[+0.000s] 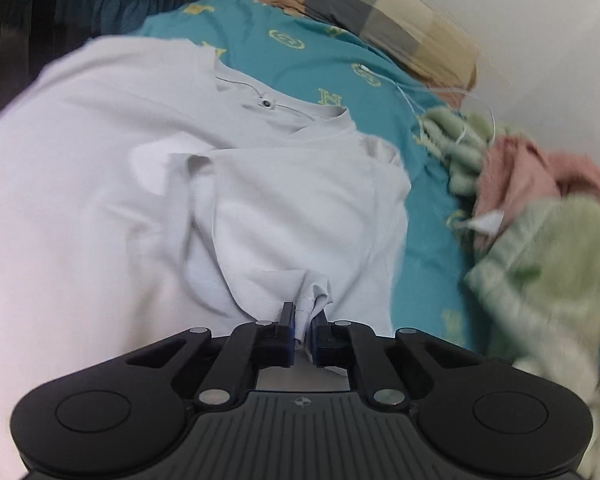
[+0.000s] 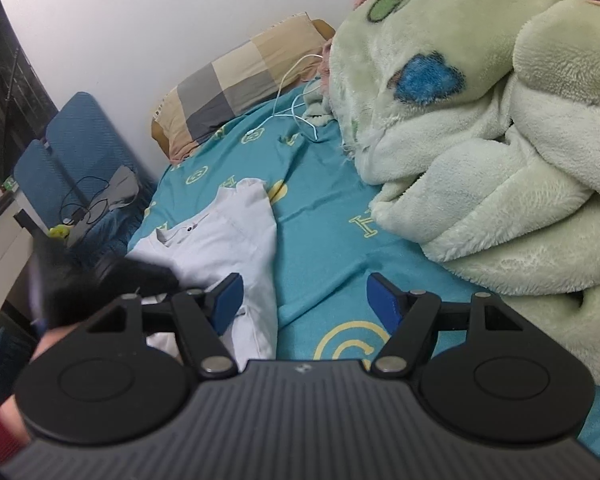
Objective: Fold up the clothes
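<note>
While pinching shirt (image 1: pixel 260 208) — left gripper (image 1: pixel 304 326) level.

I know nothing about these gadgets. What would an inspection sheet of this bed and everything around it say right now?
Surface: bed with teal sheet bearing yellow emblems.
Job's things: white T-shirt spread on the sheet, collar toward the pillow, partly folded over itself.
Clutter: green fleece blanket heaped beside the shirt, pink fabric within the heap; checked pillow at the wall.
Grippers: left gripper shut on a bunch of the shirt's cloth; right gripper open above the sheet, holding nothing.
Cables: white cable lying on the sheet near the pillow; dark cable on the chair.
Surroundings: white wall; blue chair beside the bed.
</note>
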`<state>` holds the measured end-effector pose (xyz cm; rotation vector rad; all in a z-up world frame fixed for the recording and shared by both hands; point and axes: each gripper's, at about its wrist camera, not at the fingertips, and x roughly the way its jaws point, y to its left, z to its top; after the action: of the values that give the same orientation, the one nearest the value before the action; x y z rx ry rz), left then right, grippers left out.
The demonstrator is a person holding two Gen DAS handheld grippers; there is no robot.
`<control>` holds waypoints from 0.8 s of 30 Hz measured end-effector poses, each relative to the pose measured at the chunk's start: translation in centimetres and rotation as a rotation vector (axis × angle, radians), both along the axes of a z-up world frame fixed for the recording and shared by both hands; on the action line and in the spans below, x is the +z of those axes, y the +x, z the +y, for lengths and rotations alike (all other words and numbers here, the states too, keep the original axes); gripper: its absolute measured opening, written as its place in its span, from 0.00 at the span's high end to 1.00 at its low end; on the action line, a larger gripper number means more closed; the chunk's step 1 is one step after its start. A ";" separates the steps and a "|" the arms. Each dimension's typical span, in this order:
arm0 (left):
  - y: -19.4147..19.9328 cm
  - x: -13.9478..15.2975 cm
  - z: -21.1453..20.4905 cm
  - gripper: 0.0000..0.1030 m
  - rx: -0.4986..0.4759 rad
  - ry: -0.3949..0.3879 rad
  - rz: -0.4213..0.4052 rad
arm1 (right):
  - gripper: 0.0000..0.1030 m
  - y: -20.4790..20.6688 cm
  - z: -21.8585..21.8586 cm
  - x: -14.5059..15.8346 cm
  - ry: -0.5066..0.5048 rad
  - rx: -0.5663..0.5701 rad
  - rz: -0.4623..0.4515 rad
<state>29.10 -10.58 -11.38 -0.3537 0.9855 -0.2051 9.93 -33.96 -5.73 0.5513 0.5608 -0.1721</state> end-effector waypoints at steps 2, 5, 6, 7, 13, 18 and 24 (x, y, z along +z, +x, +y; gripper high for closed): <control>-1.1 -1.0 1.2 0.91 -0.012 0.078 0.006 | 0.32 0.1 0.4 0.2 -0.010 0.011 -0.011; -1.4 -2.8 3.0 0.85 -0.016 0.048 -0.004 | 0.32 0.3 1.5 0.5 -0.043 0.046 -0.028; -1.6 -3.0 3.6 0.82 -0.013 0.015 -0.015 | 0.32 0.3 1.9 0.6 -0.053 0.062 -0.034; -1.8 -2.7 4.1 0.79 -0.011 0.003 -0.019 | 0.32 0.4 2.3 0.6 -0.062 0.080 -0.042; -7.5 3.5 6.9 0.40 -0.086 0.193 -0.125 | 0.32 1.4 5.6 0.9 -0.096 0.187 -0.082; -14.6 8.3 10.9 0.14 -0.035 0.308 -0.274 | 0.32 4.3 10.1 0.0 -0.103 0.242 -0.050; -17.9 8.1 11.6 0.09 -0.031 0.311 -0.302 | 0.32 9.1 15.4 -4.9 -0.171 0.275 0.034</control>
<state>11.23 0.98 -3.27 -0.0206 0.7095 -0.1257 19.01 -18.52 -10.59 0.3012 0.6423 0.0316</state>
